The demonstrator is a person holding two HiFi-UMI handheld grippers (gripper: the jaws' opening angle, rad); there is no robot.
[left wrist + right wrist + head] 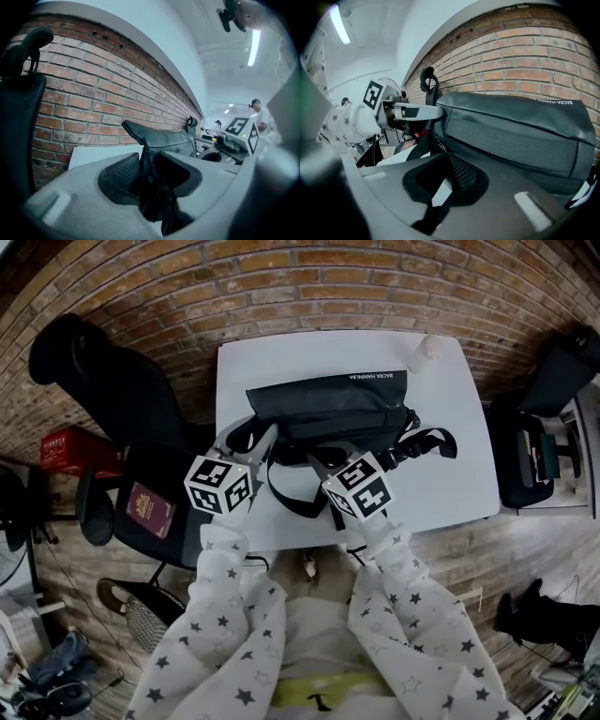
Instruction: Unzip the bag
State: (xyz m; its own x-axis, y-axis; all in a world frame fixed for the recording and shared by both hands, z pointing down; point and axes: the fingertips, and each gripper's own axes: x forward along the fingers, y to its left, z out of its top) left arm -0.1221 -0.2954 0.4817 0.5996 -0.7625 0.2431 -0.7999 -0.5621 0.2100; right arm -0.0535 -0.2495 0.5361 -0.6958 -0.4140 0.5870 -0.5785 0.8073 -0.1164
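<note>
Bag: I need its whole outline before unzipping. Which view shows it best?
Head view: the whole bag lies on the white table. The left gripper view shows only one end; the right gripper view shows its front panel close up.

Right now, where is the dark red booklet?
In the head view, the dark red booklet lies on the seat of the black chair at the left, just off the white table's left edge.

matt black cloth bag [328, 409] on a smooth white table [450, 474], rough brick wall [281, 287] behind.
</note>
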